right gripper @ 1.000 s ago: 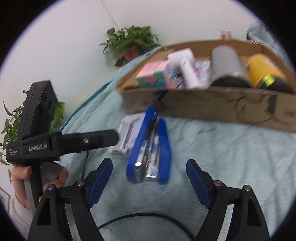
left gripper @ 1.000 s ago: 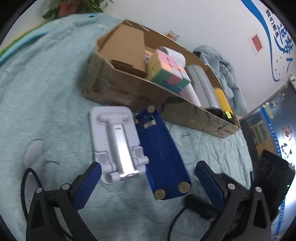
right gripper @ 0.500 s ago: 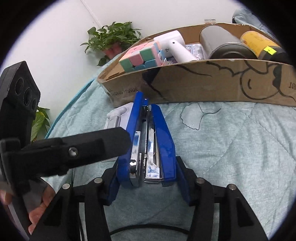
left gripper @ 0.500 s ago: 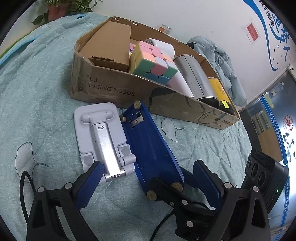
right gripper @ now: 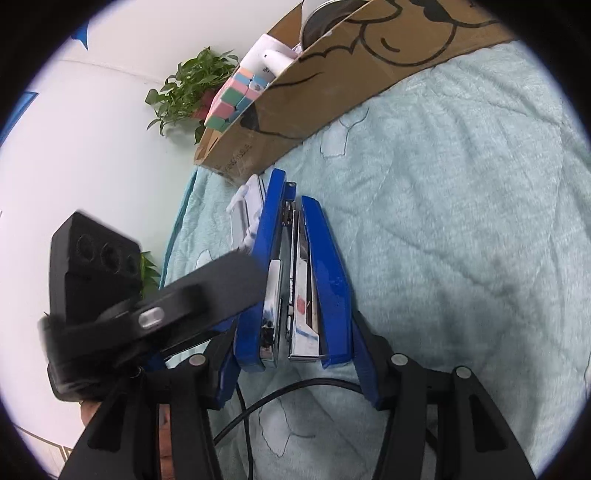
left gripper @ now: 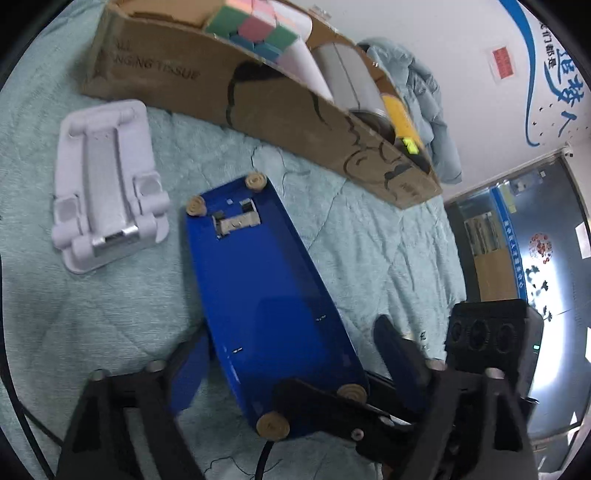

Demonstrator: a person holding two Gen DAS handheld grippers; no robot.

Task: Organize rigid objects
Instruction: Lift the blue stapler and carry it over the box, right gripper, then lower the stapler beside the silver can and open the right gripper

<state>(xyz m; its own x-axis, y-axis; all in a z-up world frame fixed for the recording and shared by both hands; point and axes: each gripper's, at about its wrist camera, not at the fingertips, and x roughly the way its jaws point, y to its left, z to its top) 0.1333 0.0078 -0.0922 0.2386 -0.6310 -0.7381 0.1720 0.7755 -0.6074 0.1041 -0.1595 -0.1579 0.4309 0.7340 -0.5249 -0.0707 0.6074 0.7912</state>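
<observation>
Right claw [right gripper: 295, 354]: pressed onto the near end of the blue stapler [right gripper: 306, 273], one pad on each outer face.
Left claw [left gripper: 291, 354]: jaws just closing, straddling the stapler's base; pad contact cannot be confirmed.
Blue stapler [left gripper: 258, 291]: lies on its side on the teal quilt [right gripper: 461, 221], rubber feet toward the left wrist camera.
Folding phone stand [left gripper: 107, 177]: flat on the quilt, beside the stapler's far end.
Cardboard box [left gripper: 258, 99]: behind both, holding a pastel puzzle cube [left gripper: 255, 26], grey cylinder [left gripper: 351, 74] and yellow can [left gripper: 400, 114].
</observation>
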